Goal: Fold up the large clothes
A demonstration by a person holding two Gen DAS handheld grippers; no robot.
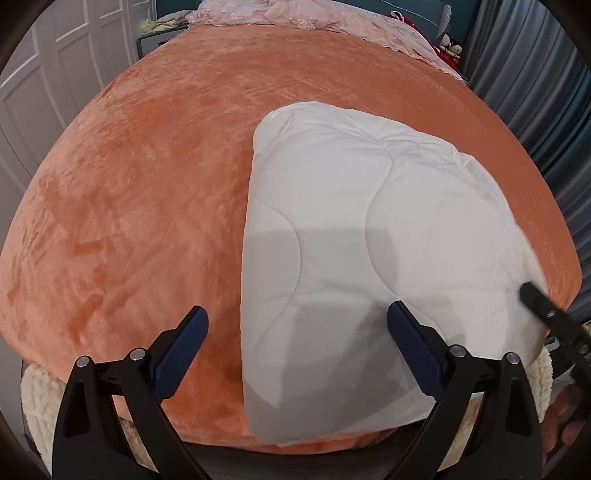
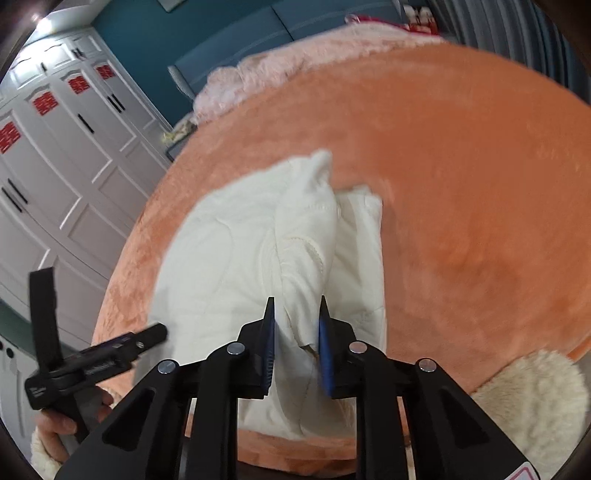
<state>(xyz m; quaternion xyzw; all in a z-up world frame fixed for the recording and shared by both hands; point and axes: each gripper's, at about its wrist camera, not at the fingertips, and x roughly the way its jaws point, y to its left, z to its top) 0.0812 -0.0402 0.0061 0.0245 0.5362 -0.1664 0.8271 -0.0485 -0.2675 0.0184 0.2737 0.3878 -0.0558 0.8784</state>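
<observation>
While my left gripper (image 1: 297, 317) points steeply down at the bed, its blue-padded fingers (image 1: 413, 347) stand wide apart with nothing between them — released, gripping nothing. Beyond them lies the white quilted comforter (image 1: 369, 221), folded into a thick pad on the orange plush blanket (image 1: 147, 184) that covers the bed. The left finger hangs over bare orange plush; the right one is over the comforter's near end. The pad sits toward the right half of the bed, its near edge close to the foot. At the far right of this view the black tip of my right gripper (image 1: 539, 299) pokes in at the comforter's edge. A cream fleece sleeve (image 1: 40, 398) shows at the lower left, and a pale pink lace cover (image 1: 295, 14) is heaped at the head of the bed.

From the right wrist, my right gripper (image 2: 297, 325) has its fingers (image 2: 325, 354) drawn close together, clenched on a raised ridge of the comforter (image 2: 229, 251) — the cloth runs up between the blue pads and is pinched there. The fold it holds stands up above the rest of the pad, which looks rumpled and blurred. My left gripper (image 2: 110, 350) appears at the lower left, its handle in my hand (image 2: 59, 424), beside the comforter's left edge. White wardrobe doors (image 2: 74, 166) with red paper cut-outs fill the left side, against a teal wall (image 2: 155, 55).
</observation>
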